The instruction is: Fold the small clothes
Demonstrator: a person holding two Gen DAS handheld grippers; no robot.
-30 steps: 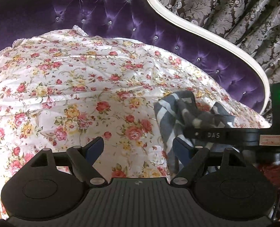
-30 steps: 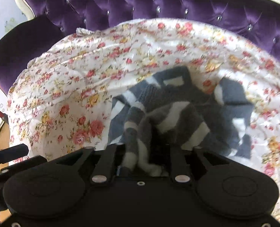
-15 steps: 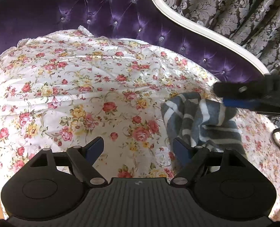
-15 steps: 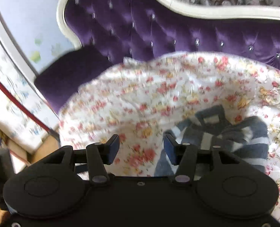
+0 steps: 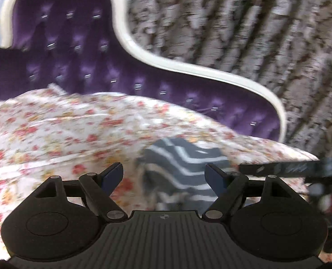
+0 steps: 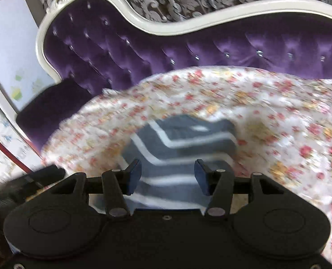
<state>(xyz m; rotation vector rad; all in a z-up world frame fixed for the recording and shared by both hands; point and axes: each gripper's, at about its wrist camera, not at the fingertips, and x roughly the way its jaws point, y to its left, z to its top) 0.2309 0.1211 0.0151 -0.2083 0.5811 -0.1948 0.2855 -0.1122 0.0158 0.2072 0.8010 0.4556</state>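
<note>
On the flowery sheet (image 6: 278, 103) lies a small grey top with white stripes (image 6: 184, 139). It sits in a folded heap, with its stripes bent into a corner shape. The sheet is white with red and yellow flowers, and it covers the seat of a purple sofa (image 6: 125, 51). The sofa has shiny buttons in its soft back and a curvy white frame (image 6: 172, 28). Behind the sofa hangs a grey curtain with a leafy pattern (image 5: 244, 27).

The right gripper (image 6: 167, 174) is just above the near edge of the striped top. Its two blue pads (image 6: 134, 173) stand apart, one at each side of the cloth. They do not pinch it, and nothing is held.

The left gripper (image 5: 163, 177) is wide open too. Its blue pads (image 5: 113, 174) are far apart. The striped top (image 5: 184, 163) shows between them, more to the right side, but the pads do not touch it.

Both pictures are a bit blurry. In the left view a dark bar (image 5: 284, 168) reaches in from the right edge. I think it is part of the other gripper, but I cannot tell for sure.
</note>
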